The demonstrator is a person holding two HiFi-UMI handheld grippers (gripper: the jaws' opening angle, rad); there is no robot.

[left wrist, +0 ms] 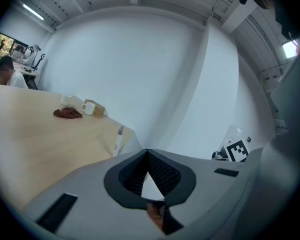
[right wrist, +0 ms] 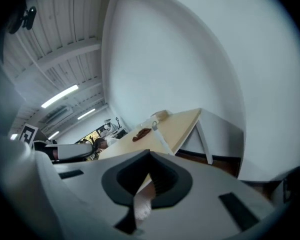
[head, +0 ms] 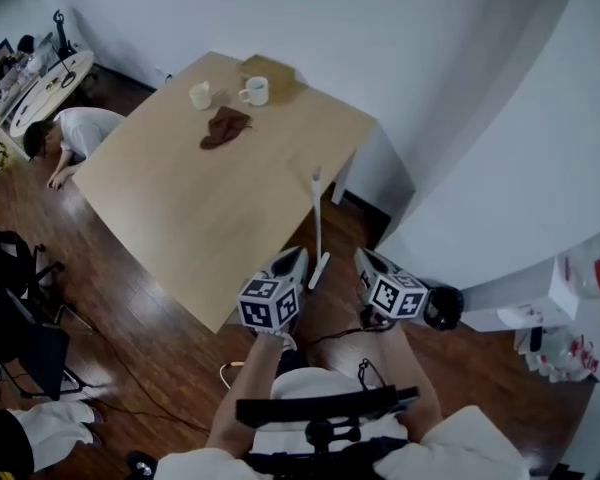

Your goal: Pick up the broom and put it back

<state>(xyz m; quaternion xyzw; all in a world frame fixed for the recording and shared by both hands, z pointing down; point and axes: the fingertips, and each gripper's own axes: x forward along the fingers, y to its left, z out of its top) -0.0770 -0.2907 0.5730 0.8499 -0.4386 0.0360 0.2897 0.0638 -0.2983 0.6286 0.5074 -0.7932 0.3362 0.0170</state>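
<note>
Both pairs of jaws are closed on nothing. The left gripper [head: 296, 256] and right gripper [head: 366, 258] hang side by side over the wooden floor [head: 130, 308]. Just beyond and between them, the white broom [head: 318, 223] stands upright at the table [head: 170, 208] edge. Farther back on the tabletop are a brown cloth [head: 224, 126], two cups [head: 255, 91] and a box [head: 271, 71].

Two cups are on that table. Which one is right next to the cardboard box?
The white mug, on the right in the head view, sits beside the cardboard box. The other cup stands apart, further left.
</note>
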